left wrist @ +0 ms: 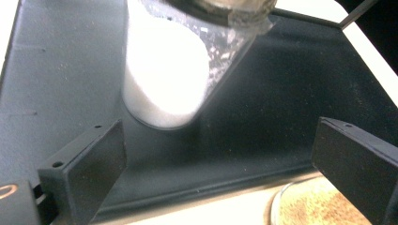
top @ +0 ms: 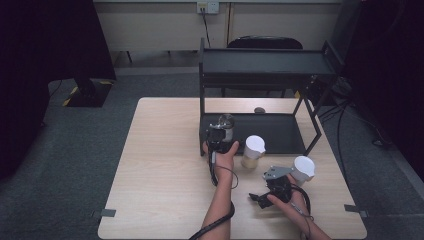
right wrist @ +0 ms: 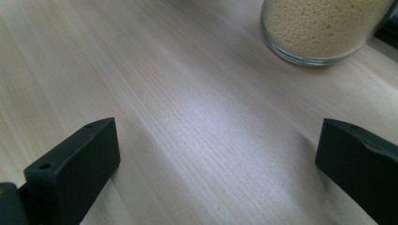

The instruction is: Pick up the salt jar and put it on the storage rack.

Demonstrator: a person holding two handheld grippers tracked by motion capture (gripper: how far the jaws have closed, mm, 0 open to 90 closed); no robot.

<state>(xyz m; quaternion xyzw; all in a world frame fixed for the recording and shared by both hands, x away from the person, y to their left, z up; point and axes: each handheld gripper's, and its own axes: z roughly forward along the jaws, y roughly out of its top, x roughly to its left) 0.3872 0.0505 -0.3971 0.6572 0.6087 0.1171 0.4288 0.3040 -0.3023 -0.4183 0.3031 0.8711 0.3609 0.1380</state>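
Note:
A glass jar of white grains with a grey lid stands on the black rack's lower shelf. My left gripper is open just in front of it; in the left gripper view the jar sits a little beyond the jaws, untouched. A white-lidded jar of tan grains stands on the table beside the rack. My right gripper hovers open low over the bare wood, with the tan-grain jar ahead of it, apart from the jaws.
Another white-lidded jar stands right of my right hand. The two-tier black rack has an upper shelf. A small dark object lies on the light wooden table behind the rack. A chair stands beyond the rack.

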